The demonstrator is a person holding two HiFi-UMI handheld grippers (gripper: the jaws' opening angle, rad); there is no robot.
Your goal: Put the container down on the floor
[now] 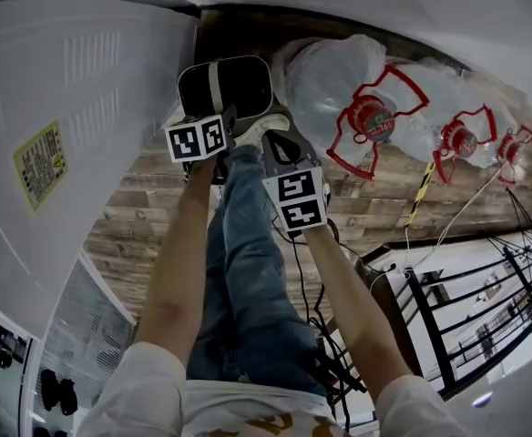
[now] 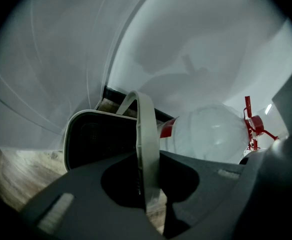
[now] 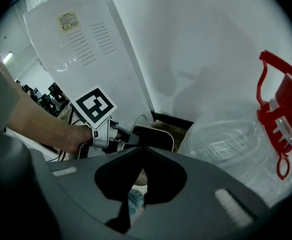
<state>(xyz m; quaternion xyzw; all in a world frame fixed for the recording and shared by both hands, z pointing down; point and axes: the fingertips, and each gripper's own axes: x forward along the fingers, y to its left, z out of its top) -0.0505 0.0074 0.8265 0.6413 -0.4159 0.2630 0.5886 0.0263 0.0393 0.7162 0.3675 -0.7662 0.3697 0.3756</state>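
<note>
Clamping container (image 2: 93,139) handle (image 2: 147,134), left tool (image 2: 148,191), arm (image 1: 179,262) extended

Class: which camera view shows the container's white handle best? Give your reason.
The left gripper view: the white handle fills the centre, clamped between the left gripper's jaws. The head view shows it only as a small strip across the container. The right gripper view shows the container's rim, but no clear handle.
</note>
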